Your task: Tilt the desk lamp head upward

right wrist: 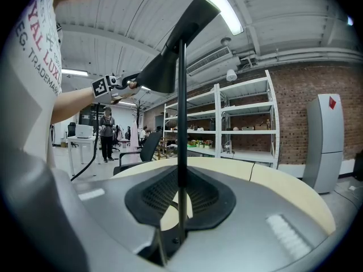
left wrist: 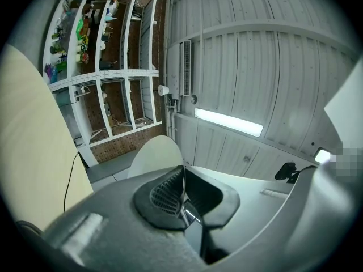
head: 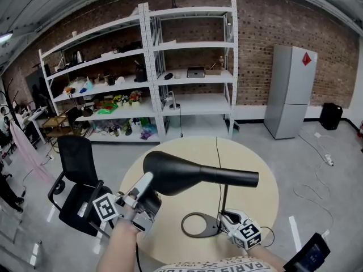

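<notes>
Now tilting the seemingly light lamp head (head: 173, 171)
Left gripper (head: 147, 183) is pinching its rim; right gripper (head: 226, 216) is clamping the stem (head: 225, 197).

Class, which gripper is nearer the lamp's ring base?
Right. The right gripper clamps the stem just beside the ring base; the left gripper holds the lamp head, well above it.

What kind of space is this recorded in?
Probably a lab or workshop in an industrial-style room: a brick wall, white metal shelving loaded with assorted household items, a grey fridge, and an office chair beside the round table.
</notes>
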{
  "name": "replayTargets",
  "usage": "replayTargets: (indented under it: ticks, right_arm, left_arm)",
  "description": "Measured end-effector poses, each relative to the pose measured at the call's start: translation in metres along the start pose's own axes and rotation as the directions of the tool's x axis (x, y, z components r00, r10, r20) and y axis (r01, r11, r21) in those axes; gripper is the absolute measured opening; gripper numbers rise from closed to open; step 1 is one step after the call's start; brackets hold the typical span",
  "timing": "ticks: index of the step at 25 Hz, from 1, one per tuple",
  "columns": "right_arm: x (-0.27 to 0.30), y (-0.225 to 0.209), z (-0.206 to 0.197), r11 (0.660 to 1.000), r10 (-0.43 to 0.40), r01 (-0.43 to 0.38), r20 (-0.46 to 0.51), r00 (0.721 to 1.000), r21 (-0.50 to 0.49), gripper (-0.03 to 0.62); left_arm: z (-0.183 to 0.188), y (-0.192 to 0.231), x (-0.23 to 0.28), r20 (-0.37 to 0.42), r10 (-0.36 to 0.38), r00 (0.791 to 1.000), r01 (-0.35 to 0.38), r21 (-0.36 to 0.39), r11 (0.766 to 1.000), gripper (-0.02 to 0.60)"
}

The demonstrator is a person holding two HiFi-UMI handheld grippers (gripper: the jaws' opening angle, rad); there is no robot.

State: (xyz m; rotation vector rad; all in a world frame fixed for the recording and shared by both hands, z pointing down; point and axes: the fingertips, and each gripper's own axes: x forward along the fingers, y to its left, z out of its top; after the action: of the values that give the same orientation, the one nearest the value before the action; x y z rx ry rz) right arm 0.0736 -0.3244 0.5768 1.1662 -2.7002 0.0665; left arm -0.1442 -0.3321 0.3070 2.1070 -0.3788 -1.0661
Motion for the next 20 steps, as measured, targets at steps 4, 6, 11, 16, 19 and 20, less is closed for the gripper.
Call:
replayTargets:
  ticks: [4,6,11,16,19,20]
  right_arm:
    - [0.000,0.002,0.000,1.000,0.004,-0.004,-0.003,1.000,0.000,0.045]
    - [0.001,0.002,0.001,1.000,0.005,-0.005,-0.003,1.000,0.001,0.044]
    - [0.002,0.002,-0.002,1.000,0.010,-0.010,-0.002,1.000,0.001,0.046]
    - [0.002,0.003,-0.003,1.000,0.009,-0.009,0.002,1.000,0.002,0.046]
    - [0.002,0.002,-0.003,1.000,0.012,-0.012,0.003,1.000,0.002,0.045]
    - [0.002,0.002,-0.003,1.000,0.013,-0.013,0.004,1.000,0.002,0.046]
  left_arm:
    - [0.003,-0.006,0.002,-0.003,-0.002,1.000,0.002,0.012,1.000,0.005]
    - [0.004,-0.010,0.004,-0.005,-0.002,1.000,0.002,0.024,1.000,0.005]
    - [0.004,-0.015,0.006,-0.011,0.005,1.000,-0.004,0.058,0.998,0.005]
    - [0.004,-0.022,0.007,-0.019,0.012,1.000,-0.010,0.088,0.996,0.006]
    - [0.004,-0.027,0.012,-0.026,0.018,0.999,-0.015,0.109,0.994,0.006]
    - [0.005,-0.028,0.013,-0.029,0.018,0.999,-0.014,0.114,0.993,0.006]
